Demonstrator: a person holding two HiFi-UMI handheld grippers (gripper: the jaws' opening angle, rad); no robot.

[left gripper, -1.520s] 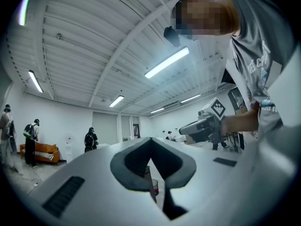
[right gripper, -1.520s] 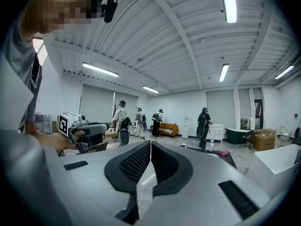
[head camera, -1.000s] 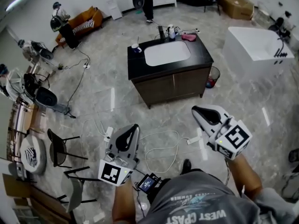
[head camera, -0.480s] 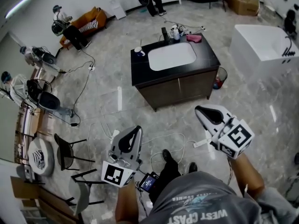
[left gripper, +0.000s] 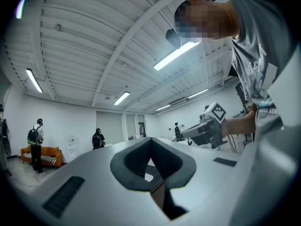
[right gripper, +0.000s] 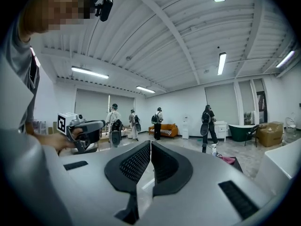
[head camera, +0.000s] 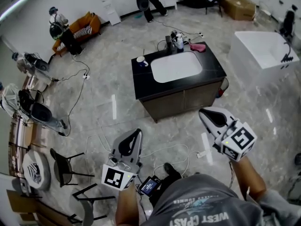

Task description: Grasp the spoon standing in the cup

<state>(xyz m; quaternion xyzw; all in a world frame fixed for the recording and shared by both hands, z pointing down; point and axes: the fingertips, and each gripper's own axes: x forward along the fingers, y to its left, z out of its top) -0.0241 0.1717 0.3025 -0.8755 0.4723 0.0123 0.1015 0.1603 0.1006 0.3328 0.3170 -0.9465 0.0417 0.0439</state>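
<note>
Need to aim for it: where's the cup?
Head view, upper middle: the cup stands on the dark vanity, far left corner, beside the white basin.

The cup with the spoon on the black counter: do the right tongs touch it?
Apart. The head view shows the right tongs over the floor, short of the cabinet; the cup stands at the far left corner of the counter.
</note>
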